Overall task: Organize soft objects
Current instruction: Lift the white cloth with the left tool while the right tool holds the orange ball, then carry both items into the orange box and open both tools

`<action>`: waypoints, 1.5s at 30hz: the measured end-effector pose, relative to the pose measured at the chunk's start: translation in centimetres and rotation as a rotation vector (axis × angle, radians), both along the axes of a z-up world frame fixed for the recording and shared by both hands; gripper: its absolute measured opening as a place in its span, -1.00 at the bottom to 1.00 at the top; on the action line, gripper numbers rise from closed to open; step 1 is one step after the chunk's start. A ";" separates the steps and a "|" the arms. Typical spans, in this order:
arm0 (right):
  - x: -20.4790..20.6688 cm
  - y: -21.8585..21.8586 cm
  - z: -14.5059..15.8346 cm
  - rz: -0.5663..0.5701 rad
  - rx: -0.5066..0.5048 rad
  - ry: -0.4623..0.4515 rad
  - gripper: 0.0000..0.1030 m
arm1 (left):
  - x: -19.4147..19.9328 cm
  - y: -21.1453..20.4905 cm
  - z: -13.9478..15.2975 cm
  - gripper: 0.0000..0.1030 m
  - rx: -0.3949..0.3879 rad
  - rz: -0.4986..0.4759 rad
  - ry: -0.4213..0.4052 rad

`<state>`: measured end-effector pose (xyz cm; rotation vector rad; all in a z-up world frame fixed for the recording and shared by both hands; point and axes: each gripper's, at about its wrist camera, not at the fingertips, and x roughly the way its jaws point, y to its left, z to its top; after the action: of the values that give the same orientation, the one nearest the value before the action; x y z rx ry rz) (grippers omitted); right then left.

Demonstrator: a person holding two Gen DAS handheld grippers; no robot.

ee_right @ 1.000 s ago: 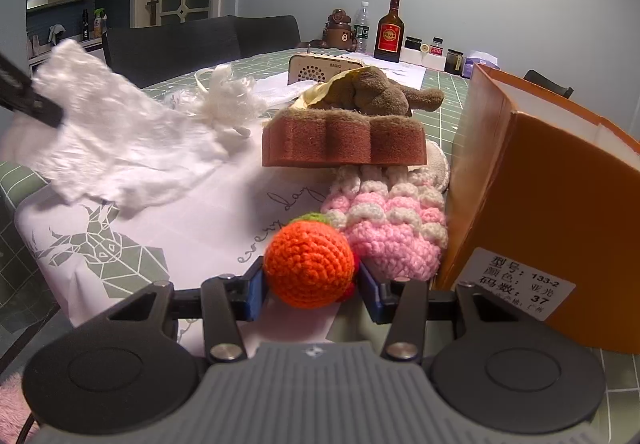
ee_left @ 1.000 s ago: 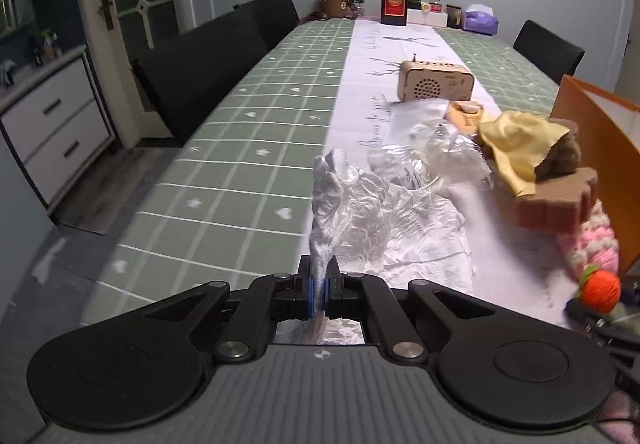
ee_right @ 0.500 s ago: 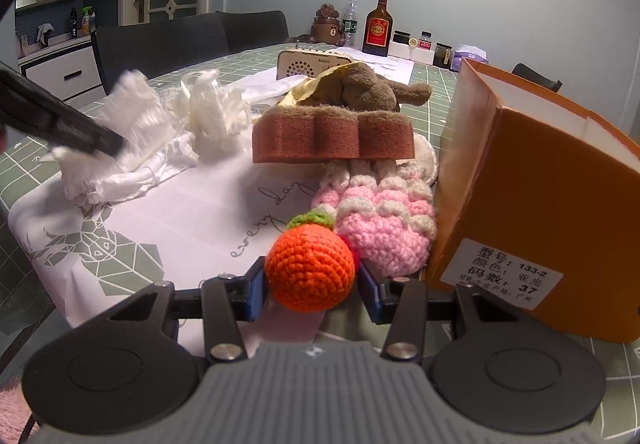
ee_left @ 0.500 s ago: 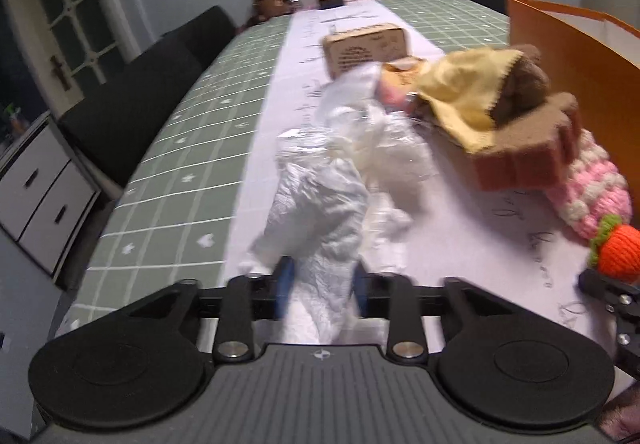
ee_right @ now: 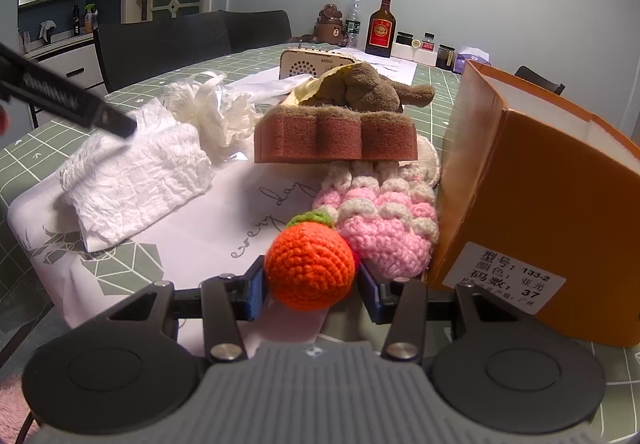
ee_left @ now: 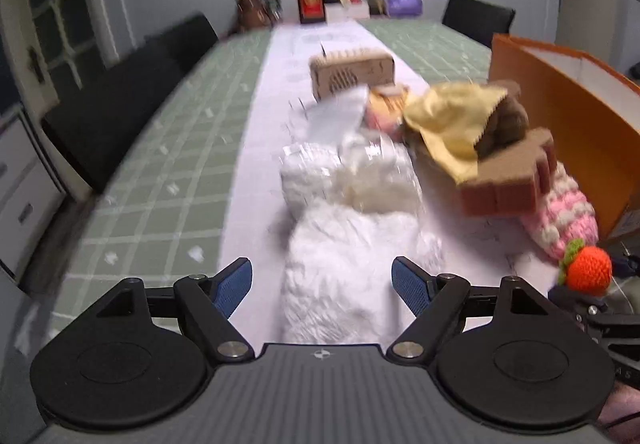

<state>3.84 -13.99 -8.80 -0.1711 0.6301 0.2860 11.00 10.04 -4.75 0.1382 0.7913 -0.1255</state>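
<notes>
The left claw [ee_left: 322, 290] has just been opening; its jaws stand apart over the crumpled white tissue [ee_left: 344, 276] on the desk [ee_left: 168, 164]. The right claw [ee_right: 310, 286] is clamped on the crocheted orange [ee_right: 309, 267].

A crumpled white tissue [ee_right: 136, 180] lies flat on the table runner. Behind it sits a bunched plastic bag [ee_right: 212, 108]. An orange crochet ball [ee_right: 310, 264] touches a pink crochet piece [ee_right: 384, 220].

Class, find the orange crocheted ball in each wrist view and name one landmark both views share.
Left wrist view: orange crocheted ball at the far right edge, low.
Right wrist view: orange crocheted ball bottom centre, clamped in the right gripper.
Shared landmark: the orange box.
</notes>
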 end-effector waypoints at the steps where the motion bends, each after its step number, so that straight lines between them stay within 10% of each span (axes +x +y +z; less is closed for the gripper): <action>1: 0.0 0.0 0.0 0.001 0.000 0.000 -0.08 | 0.2 0.0 -0.4 0.81 -0.027 -0.030 0.022; 9: 0.1 0.1 0.0 0.009 -0.008 -0.002 -0.08 | 0.9 -1.6 -3.3 0.85 -0.005 -0.095 0.070; 17: 0.0 0.1 0.0 0.015 -0.013 -0.006 -0.09 | 0.3 -1.5 -2.7 -0.58 0.038 -0.075 0.044; 29: -1.8 -1.4 2.9 0.033 0.089 -0.103 -0.12 | -2.9 -1.7 5.2 -0.61 0.037 0.005 -0.118; 45: -3.1 -6.8 8.6 -0.046 0.180 -0.283 -0.12 | -1.2 -4.7 14.4 -0.60 -0.327 -0.087 -0.352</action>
<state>0.75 -20.83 -0.24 -0.0231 0.3257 0.2664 9.83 5.32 9.69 -0.1135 0.4057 -0.3022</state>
